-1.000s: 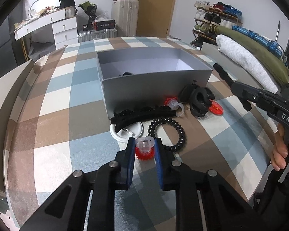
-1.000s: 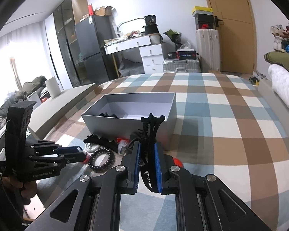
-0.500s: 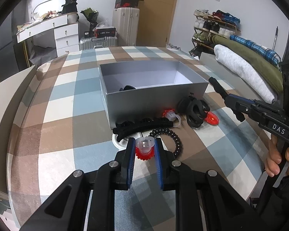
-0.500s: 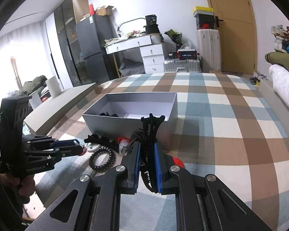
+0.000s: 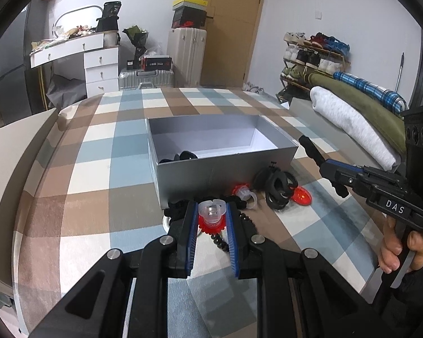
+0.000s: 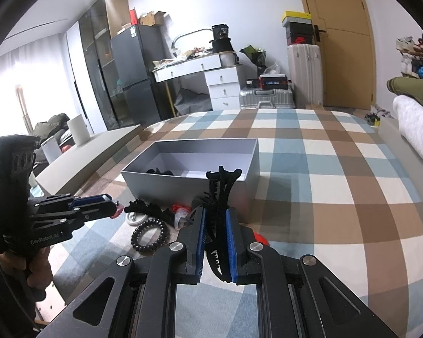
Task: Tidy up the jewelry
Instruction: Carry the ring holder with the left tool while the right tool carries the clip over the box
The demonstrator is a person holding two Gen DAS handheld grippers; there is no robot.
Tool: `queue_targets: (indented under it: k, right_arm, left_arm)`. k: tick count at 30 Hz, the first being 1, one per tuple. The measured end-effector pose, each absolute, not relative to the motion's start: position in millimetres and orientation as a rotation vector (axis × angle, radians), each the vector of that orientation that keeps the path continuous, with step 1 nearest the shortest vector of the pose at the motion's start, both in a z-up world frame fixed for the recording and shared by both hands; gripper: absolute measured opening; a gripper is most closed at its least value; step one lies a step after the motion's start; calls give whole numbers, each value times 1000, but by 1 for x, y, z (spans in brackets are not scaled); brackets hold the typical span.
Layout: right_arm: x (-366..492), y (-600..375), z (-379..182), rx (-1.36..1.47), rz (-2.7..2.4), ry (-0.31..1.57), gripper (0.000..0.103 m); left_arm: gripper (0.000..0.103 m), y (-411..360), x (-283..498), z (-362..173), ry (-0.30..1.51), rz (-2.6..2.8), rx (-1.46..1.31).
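Two grips are live at once: the left gripper (image 5: 211, 219) pinches a small red-and-clear clip (image 5: 211, 216), and the right gripper (image 6: 215, 226) clamps a black claw clip (image 6: 220, 197), both hovering short of the grey box's (image 5: 225, 173) near wall. The risk, I'd say, is that a drop too soon lands either piece on the checked bedcover (image 5: 93, 197) among the coil hair tie (image 6: 150, 235) and loose clips, or the long claw catches the box rim.

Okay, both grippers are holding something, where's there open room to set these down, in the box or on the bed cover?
Most of the grey box floor is bare; only black pieces sit in its near left corner. The checked cover right of the box is open. The strip before the box is crowded: coil tie, black clips, red pieces.
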State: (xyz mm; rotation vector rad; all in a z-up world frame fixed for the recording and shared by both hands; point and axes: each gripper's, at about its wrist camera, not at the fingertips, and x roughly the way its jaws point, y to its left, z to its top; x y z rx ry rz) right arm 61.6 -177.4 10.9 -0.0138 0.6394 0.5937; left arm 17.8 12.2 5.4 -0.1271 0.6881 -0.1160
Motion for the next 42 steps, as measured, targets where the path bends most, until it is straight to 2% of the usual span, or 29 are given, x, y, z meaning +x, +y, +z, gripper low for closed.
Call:
queue_targets:
  k: [24, 42]
  right_arm:
    - [85, -156, 31, -9, 646, 624, 13]
    - [126, -151, 30, 99, 678, 683, 13]
  left_arm:
    - [14, 20, 45, 30, 593, -76, -154]
    - [14, 20, 81, 26, 613, -38, -169]
